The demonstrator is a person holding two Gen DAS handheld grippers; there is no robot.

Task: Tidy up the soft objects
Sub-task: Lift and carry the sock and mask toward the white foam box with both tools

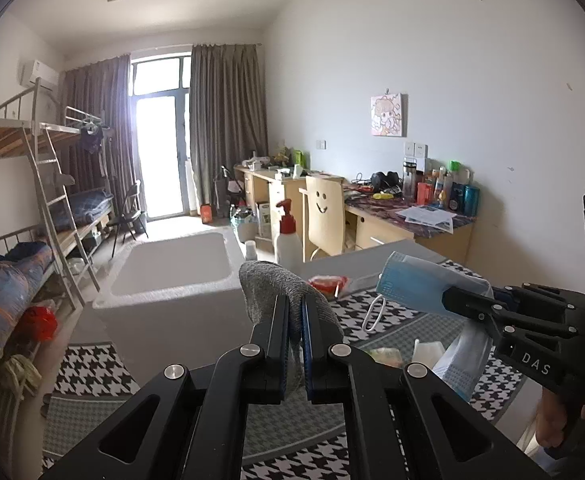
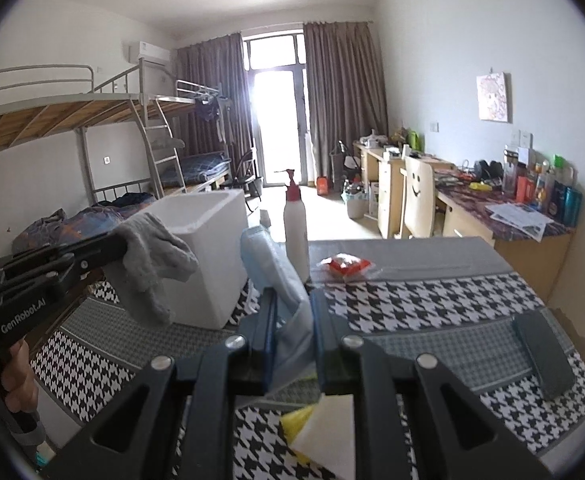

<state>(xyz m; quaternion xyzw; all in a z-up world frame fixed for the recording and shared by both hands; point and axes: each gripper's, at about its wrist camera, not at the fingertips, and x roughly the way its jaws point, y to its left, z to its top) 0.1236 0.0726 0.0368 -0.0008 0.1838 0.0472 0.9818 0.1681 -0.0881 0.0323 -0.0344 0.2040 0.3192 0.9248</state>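
Observation:
My left gripper is shut on a grey sock, which flops over its fingertips. In the right wrist view the same left gripper comes in from the left, and the grey sock hangs from it in front of the white foam box. My right gripper is shut on a bundle of light blue face masks that stands up between its jaws. From the left wrist view, the right gripper holds the face masks above the table, a white ear loop dangling below.
The open foam box stands at the far left of the houndstooth-covered table. Behind it are a white pump bottle and a red snack packet. A dark case lies right, yellow-white packaging near.

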